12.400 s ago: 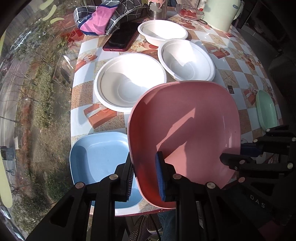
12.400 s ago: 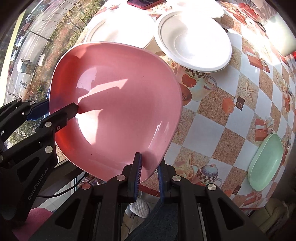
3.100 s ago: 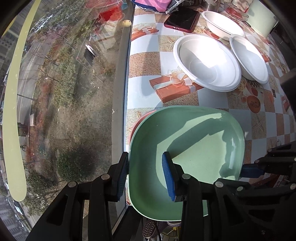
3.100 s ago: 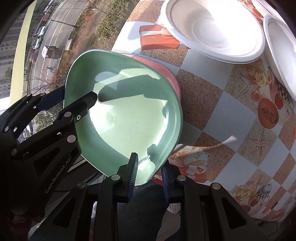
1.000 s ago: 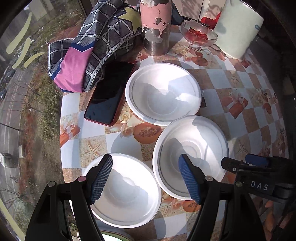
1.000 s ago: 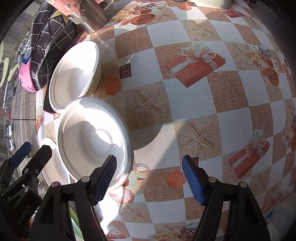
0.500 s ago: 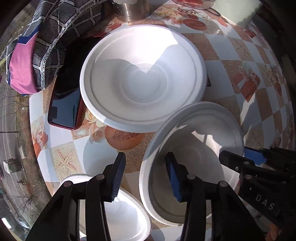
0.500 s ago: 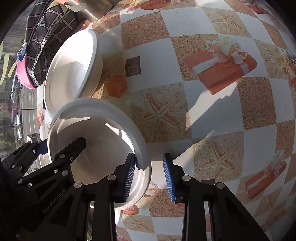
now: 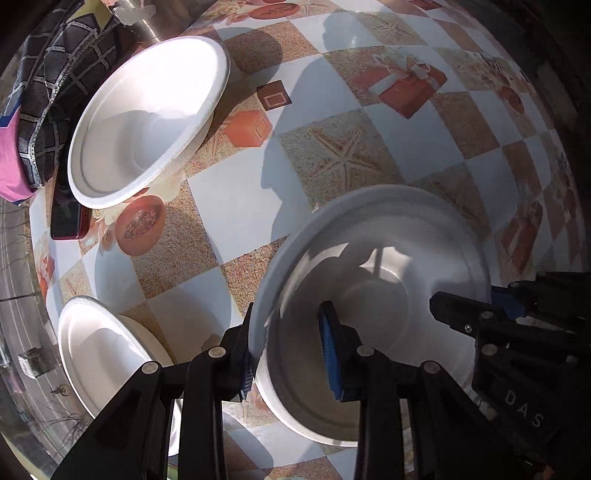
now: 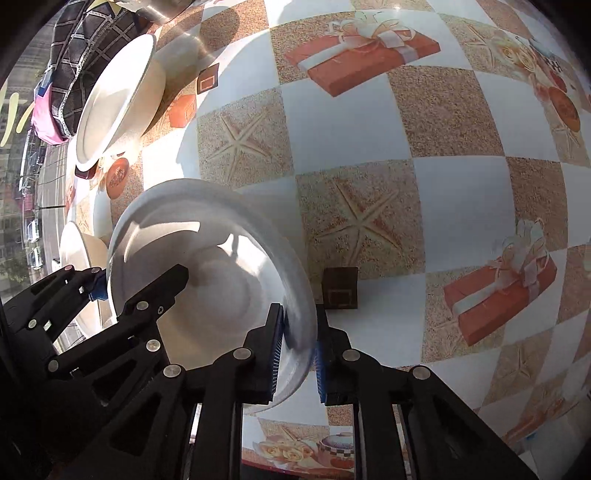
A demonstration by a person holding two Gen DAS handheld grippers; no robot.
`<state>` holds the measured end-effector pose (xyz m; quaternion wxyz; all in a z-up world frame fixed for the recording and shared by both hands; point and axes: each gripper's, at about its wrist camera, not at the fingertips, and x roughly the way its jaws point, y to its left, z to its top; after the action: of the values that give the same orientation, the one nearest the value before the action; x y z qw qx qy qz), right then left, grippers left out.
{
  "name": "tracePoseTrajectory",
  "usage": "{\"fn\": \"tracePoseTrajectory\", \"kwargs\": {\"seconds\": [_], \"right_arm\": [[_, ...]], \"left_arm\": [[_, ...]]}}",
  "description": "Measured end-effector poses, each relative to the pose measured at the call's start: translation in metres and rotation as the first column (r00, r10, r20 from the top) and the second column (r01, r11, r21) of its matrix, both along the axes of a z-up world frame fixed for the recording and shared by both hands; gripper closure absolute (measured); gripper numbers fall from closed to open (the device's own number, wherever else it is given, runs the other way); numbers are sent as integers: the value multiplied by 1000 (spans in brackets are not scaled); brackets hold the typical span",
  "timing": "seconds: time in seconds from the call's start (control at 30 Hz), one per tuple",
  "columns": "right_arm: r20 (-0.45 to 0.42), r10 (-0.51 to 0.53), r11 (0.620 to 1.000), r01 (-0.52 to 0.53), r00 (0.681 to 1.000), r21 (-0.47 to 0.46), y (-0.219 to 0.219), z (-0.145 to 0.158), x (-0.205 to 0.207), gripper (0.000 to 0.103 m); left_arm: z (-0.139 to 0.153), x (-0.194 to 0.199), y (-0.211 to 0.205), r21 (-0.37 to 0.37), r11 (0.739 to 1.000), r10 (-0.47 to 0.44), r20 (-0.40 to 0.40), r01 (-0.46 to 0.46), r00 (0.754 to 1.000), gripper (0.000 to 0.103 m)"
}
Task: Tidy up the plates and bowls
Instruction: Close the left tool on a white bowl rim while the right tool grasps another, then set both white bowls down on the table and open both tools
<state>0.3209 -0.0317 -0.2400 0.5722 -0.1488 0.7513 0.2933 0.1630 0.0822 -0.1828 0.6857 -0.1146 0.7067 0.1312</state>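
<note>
Left gripper (image 9: 288, 350) is clamping the near-left rim of a white bowl (image 9: 388, 295), one blue pad inside the wall, the other finger outside. Right gripper (image 9: 476, 306) is reaching in from the right edge, gripping the same bowl's right rim. The bowl is showing motion blur along its rim; whether it is touching the patterned tablecloth (image 9: 332, 147) can't be told. A second white bowl (image 9: 147, 118) is sitting upper left, tilted against a dark phone (image 9: 66, 218) and checked cloth (image 9: 40, 107). A third white bowl (image 9: 99, 354) is lying at lower left. A metal cup (image 9: 162, 18) is standing at the top edge.
</note>
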Motion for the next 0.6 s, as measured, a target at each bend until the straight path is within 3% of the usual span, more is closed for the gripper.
{"fn": "tracePoseTrajectory", "kwargs": {"seconds": [0.37,0.6], "right_arm": [[6,-13,997,13,1000,-79,-97,2,-33,86],[18,-35,994,37,999,-99,-131,3,-34,86]], "left_arm": [[-9,-40,-102,-69,992,-105,-30,103,994,69],[-12,-40,-147,-81,983,-168,-24,165,986,67]]}}
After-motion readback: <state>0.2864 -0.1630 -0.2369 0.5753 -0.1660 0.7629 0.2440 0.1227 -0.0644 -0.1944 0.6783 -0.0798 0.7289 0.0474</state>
